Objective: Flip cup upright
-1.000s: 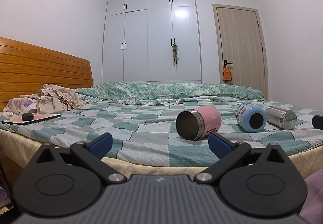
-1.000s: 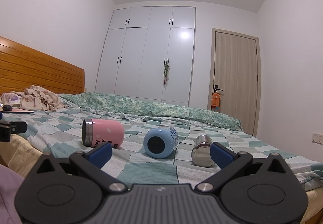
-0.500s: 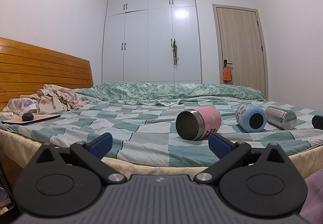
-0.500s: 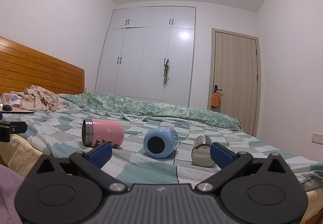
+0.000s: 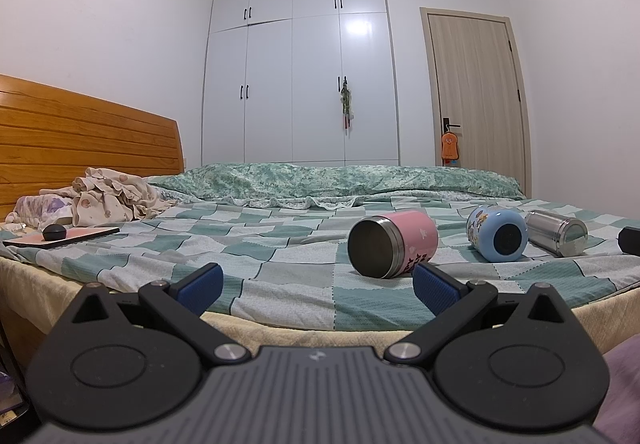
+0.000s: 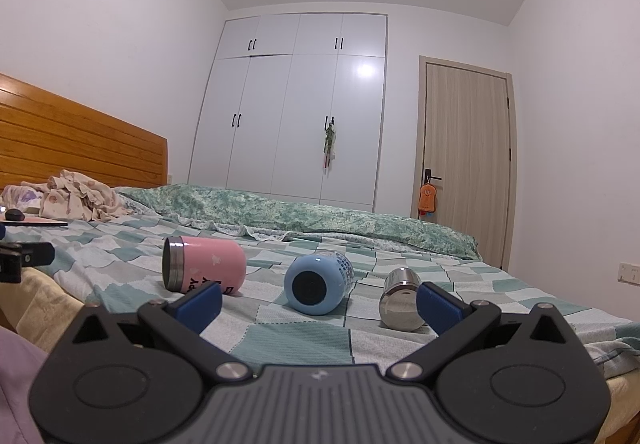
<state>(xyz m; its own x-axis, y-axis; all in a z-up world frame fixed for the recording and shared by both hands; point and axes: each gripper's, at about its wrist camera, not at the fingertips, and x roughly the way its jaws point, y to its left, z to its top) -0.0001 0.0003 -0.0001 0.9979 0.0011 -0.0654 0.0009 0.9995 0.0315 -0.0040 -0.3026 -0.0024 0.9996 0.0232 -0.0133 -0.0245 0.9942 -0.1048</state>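
Left gripper (image 5: 316, 282): jaws spread wide, empty, short of the bed's near edge (image 5: 280, 324). Right gripper (image 6: 318, 302): likewise spread, empty.

Pink cup (image 5: 393, 245), blue cup (image 5: 497, 232), steel cup (image 5: 557, 227): all on their sides in a row near that edge, long axes level. Pink cup's mouth faces the headboard side; blue and steel cups' round ends face the grippers.

Progress: none upright; every flip remains.

White wardrobe (image 5: 300, 72), wooden door (image 5: 476, 92), checked bed (image 5: 260, 244)
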